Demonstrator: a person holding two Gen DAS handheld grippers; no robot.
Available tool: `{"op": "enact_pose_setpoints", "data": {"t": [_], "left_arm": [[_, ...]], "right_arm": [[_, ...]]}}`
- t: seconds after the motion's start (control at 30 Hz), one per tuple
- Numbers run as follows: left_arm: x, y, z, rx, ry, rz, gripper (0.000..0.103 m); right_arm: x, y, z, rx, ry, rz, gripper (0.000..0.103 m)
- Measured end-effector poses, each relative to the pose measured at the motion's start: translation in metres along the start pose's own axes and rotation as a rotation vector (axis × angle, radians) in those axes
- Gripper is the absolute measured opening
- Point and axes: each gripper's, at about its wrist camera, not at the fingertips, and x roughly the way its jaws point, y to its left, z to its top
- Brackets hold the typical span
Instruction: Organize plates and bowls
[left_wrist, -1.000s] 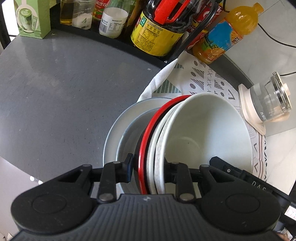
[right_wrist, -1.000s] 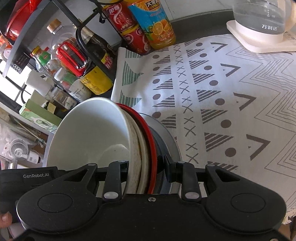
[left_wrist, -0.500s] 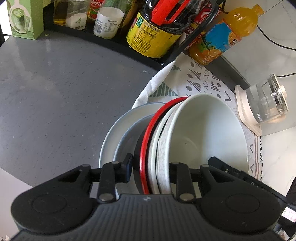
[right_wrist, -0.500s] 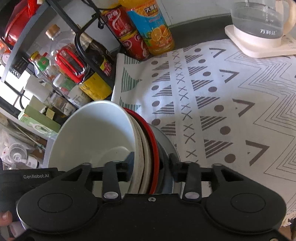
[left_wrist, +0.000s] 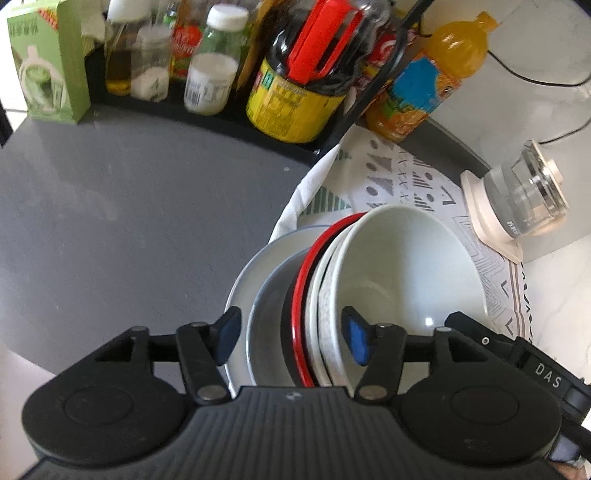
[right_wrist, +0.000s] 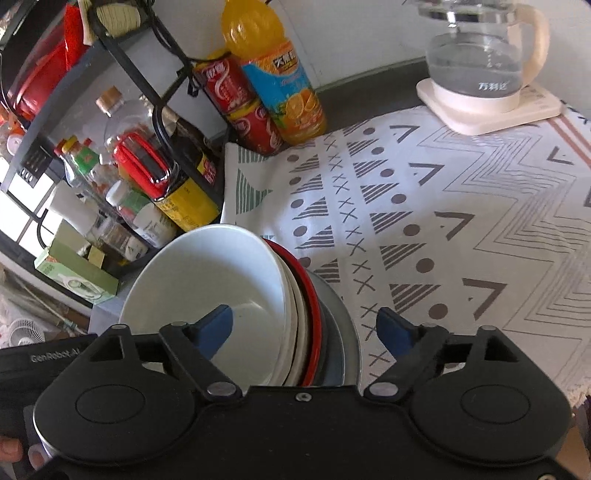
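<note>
It was a home kitchen: a rack of condiment bottles (left_wrist: 207, 85), a juice bottle (right_wrist: 275, 74) and a glass kettle (right_wrist: 480, 62) crowded the grey bench (left_wrist: 129, 206).

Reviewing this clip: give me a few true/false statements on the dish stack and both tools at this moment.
1. Both tools are open around the dish stack. True: the left tool and right tool both have blue pads apart from the dishes.
2. The innermost dish is the red-rimmed bowl. False: a white bowl is innermost.
3. The orange drink bottle lies on its side. False: it stands upright.
4. A glass kettle sits on a pale base. True.
</note>
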Motion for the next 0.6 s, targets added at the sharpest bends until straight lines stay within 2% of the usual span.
{"op": "enact_pose_setpoints", "data": {"t": [0.13, 0.3, 0.37, 0.6], "left_arm": [[-0.013, -0.005, 0.004, 0.02, -0.036, 0.006, 0.079], [-0.027, -0.02, 0.006, 0.062, -0.063, -0.013, 0.081], [-0.033, -0.026, 0.005, 0.076, -0.077, -0.015, 0.082], [-0.048, -0.04, -0.014, 0.118, -0.104, -0.012, 0.082]], "right_arm": [[-0.015, 0.001, 0.0, -0.007, -0.031, -0.016, 0.095], [-0.038, -0.006, -0.001, 0.01, -0.087, -0.053, 0.098], [-0.048, -0.008, -0.005, -0.005, -0.116, -0.073, 0.103], [-0.081, -0.027, -0.032, 0.032, -0.151, -0.094, 0.103]]}}
